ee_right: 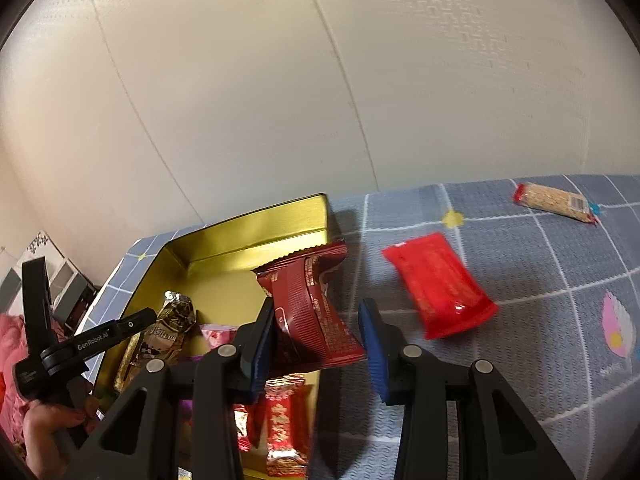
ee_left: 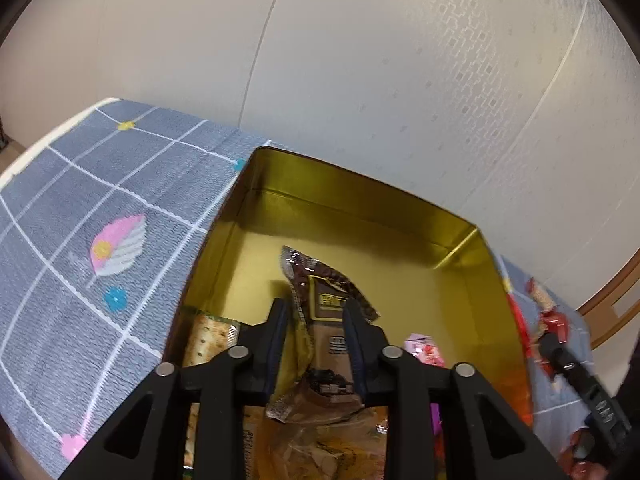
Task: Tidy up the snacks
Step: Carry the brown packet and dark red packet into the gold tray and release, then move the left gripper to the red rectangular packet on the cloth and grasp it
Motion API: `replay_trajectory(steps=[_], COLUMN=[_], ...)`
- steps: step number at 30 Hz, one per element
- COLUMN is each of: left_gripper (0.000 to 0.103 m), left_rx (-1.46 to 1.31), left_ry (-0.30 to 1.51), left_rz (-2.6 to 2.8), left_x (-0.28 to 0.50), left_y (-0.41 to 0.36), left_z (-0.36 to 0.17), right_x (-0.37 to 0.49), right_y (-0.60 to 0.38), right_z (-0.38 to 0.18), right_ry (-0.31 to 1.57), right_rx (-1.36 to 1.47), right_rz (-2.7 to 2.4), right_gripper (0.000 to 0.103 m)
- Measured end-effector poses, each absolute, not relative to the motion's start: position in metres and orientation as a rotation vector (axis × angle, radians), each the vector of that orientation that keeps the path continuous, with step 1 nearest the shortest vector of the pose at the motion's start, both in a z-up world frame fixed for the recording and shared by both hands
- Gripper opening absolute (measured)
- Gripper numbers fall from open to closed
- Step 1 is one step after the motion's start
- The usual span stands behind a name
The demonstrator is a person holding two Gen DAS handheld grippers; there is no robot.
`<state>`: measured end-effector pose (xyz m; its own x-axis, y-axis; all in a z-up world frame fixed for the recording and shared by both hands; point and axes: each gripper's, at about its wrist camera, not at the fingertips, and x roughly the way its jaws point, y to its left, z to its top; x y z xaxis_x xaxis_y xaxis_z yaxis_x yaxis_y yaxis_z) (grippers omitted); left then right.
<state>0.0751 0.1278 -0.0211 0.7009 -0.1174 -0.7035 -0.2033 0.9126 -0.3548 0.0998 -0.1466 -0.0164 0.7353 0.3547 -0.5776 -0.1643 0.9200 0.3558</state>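
The left gripper [ee_left: 316, 316] stands narrowly parted over the gold tin [ee_left: 360, 188], a brown chocolate wrapper [ee_left: 328, 300] between its fingers, though whether the pads still press it I cannot tell; the right gripper [ee_right: 320, 320] carries a dark red packet [ee_right: 316, 312] above the tin's right wall, pressed against its left pad; a bright red packet [ee_right: 440, 288] and a red-ended cracker bar [ee_right: 556, 202] lie apart on the grey checked tablecloth [ee_right: 540, 340].

Tin [ee_right: 248, 224] on tablecloth [ee_right: 560, 360] by wall, wrapped snacks [ee_right: 284, 432] inside, two packets [ee_right: 440, 292] right of it.
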Motion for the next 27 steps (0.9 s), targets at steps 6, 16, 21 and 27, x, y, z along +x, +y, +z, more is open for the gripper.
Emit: replay_trajectory(steps=[6,16,21,27], left_gripper=[0.036,0.04,0.041,0.041], left_rx=[-0.422,-0.421,-0.406,-0.425], left_ry=[0.799,0.827,0.821,0.822], left_rz=[0.026,0.001,0.005,0.005], left_x=[0.073,0.072,0.07,0.069], left_y=[0.124,0.122,0.122,0.124], left_z=[-0.017,-0.016,-0.015,-0.015], right_x=[0.105,0.12,0.131,0.136], right_y=[-0.119,-0.088,-0.086,-0.084], right_z=[-0.021,-0.032,-0.033,-0.032], right_ry=[0.698,0.753,0.777,0.772], right_rx=[0.225,0.125,0.131,0.115], right_rz=[0.332,0.349,0.363,0.356], right_gripper=[0.041,0.041,0.041,0.041])
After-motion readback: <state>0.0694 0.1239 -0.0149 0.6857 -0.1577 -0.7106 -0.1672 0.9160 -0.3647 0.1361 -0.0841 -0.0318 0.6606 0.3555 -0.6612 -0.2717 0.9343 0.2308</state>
